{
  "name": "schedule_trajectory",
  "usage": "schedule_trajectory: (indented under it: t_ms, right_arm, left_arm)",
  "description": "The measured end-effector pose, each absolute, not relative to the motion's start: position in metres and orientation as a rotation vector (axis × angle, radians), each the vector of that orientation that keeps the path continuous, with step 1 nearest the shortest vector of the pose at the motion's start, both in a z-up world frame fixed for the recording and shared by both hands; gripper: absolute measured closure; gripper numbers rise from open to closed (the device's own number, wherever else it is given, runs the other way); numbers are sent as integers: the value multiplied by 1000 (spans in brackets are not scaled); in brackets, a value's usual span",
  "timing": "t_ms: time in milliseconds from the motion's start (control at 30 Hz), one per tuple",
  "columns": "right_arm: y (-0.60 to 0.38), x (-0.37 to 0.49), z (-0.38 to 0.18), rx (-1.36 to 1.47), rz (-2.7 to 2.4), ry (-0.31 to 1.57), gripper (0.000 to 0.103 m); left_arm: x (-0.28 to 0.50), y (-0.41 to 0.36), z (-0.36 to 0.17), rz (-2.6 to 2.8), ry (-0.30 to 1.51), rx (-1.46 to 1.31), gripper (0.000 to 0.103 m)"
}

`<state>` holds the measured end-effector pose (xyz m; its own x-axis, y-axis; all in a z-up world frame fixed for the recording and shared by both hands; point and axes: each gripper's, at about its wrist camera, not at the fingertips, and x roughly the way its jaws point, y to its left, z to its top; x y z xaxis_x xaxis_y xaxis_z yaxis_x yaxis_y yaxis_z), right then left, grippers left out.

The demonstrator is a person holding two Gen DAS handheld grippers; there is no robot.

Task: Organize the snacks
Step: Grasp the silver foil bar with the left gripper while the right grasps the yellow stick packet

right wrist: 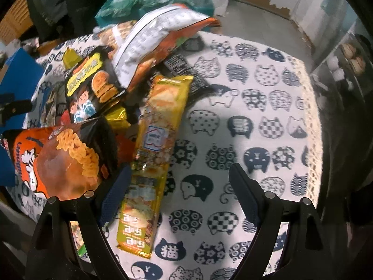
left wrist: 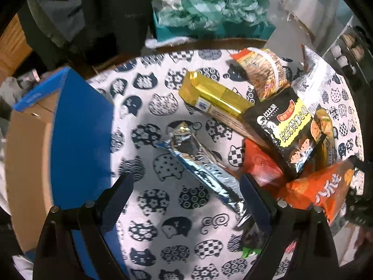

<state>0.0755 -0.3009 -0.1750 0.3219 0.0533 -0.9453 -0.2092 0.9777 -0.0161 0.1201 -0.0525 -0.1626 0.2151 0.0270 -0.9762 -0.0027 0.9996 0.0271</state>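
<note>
Left gripper (left wrist: 186,191) wide open, empty, over cat-print cloth (left wrist: 149,200). Silver packet (left wrist: 205,170) lying between the fingers, nearer the right one. Beyond right, snack pile (left wrist: 279,121); left, blue box (left wrist: 77,128).

Right gripper (right wrist: 179,186) wide open, empty. Yellow packet (right wrist: 153,154) just inside left finger; orange bag (right wrist: 63,161) farther left.

Cat-print tablecloth (right wrist: 256,107) under snack packets (right wrist: 153,144)

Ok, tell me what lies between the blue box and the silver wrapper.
Only bare cat-print cloth between the blue box and the silver wrapper, per the left wrist view.
</note>
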Motion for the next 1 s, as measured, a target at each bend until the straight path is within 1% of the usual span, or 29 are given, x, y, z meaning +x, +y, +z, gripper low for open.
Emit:
schedule_trajectory:
  t_ms: [367,400,433,467,500,533,567,600,667,833,933,1000]
  right_arm:
    - [-295,84,-207,-150,195,1320,19]
    - [-296,84,-209,-153,204,1332,22]
    - [-296,83,-211,-151,213,1341,31]
    - [-295,86,-213,-149,216,1347,36]
    - [-295,86,-214,-149,218,1351,44]
    - [-296,85,-214,-157,213,1351,51]
    - [-297,84,-215,-173,198,1352,53]
    - [-300,84,-215,-187,179,1354,54]
    - [-306,84,-214,-193,150,1353,56]
    - [-317,89,-215,-122,137,1344,56]
    - [-320,94,-220,-109,135,1350,56]
    - [-321,99,-224,-95,132,1340,56]
  left_arm:
    - [133,-58,-194,-9,1410,43,9]
    - [133,-57,-197,-15,1416,39,10]
    - [134,-55,-201,-19,1418,34,15]
    - [133,-55,-203,-15,1422,31,21]
    - [132,-54,-206,-9,1429,32,25]
    - [131,-52,-209,-7,1441,40,33]
    - [131,-51,-212,-9,1448,53,40]
    - [130,-49,-213,-7,1450,64,42]
    - [129,-44,-216,5,1451,84,43]
    - [135,-43,-221,14,1446,105,42]
    - [139,-51,-227,13,1443,145,39]
    - [139,-54,-229,13,1431,163,39]
